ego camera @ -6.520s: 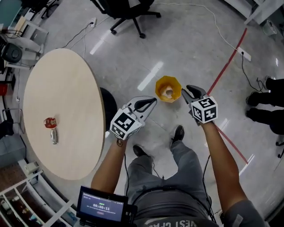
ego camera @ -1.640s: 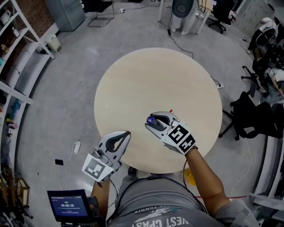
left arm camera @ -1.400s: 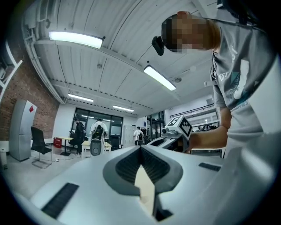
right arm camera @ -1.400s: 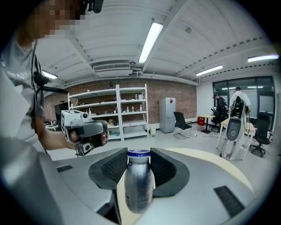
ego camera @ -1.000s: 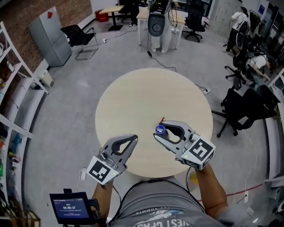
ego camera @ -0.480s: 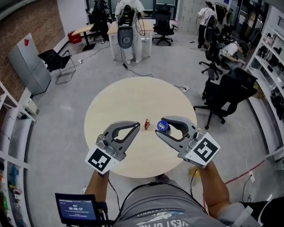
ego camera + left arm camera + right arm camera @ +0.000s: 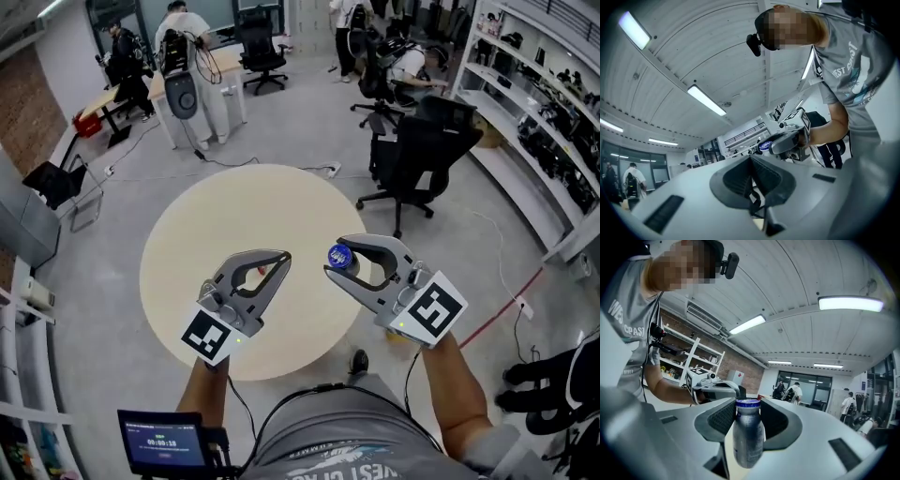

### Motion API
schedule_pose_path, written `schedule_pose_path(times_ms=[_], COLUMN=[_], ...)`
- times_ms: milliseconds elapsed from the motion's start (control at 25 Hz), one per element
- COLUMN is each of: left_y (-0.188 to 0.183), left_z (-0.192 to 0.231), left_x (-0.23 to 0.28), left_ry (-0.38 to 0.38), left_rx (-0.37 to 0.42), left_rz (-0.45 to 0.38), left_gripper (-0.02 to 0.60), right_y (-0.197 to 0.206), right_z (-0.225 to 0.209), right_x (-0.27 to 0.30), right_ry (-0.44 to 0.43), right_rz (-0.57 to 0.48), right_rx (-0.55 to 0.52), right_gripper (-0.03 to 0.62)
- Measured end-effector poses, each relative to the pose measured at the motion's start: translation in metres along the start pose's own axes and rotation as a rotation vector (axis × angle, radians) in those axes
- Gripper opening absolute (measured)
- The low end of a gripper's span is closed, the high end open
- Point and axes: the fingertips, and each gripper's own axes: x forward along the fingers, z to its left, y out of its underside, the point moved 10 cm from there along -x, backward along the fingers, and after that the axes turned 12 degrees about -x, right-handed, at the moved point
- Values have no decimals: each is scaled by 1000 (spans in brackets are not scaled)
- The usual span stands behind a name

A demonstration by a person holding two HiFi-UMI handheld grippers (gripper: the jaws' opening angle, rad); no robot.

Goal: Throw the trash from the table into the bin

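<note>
1. Two tools are held out over the round worktop (image 7: 234, 211), the left tool (image 7: 281, 259) beside the right tool (image 7: 344, 254) and apart from it.
2. The right tool's jaws are clamped on a small silvery bottle (image 7: 748, 439) with a blue cap. The pads press on its upper body, and the cap points upward.
3. The bottle is held in the air above the near right part of the worktop, not resting on it.
4. The left tool's jaws are closed together with nothing between them.
5. A small red piece of trash (image 7: 262, 272) lies on the worktop, seen through the loop of the left tool.
6. A black office chair (image 7: 422, 141) stands on the grey floor beyond the worktop's far right edge.
</note>
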Motion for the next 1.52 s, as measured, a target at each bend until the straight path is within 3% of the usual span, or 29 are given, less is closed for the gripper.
schedule_pose_path(times_ms=[120,360,520,640,880,960,1120,1320,1520], left_y=[19,21,71,102,89,114,170,214,306], left_z=[-6,-30,-54,-76,-108,-125,-152,-161,-165], left_x=[62,133,225,286,350,385,440,463,481], left_ry=[72,173,248,307,399,431,488,533,561], left_rx=[-7,-53,-82,-124,-196,-218,-243,-302,-377], left_rz=[4,10,20,20,34,44,76,132,233], left_gripper=[41,41,41,41,41,41,41,41,41], right_y=[28,35,86,124,108,135,193,241,337], right_z=[-29,-49,-81,-95,-113,-119,-125,-117,-95], right_x=[-47,-125,-200,-257,-318,-351,-398,-419,-436], right_ry=[79,182,243,285,362,388,422,482,547], right_rz=[23,132,142,253,316,356,342,383,393], right_rx=[11,81,70,130,203,234,261,342,456], right_gripper=[172,171,172,172,171,171,170,171,172])
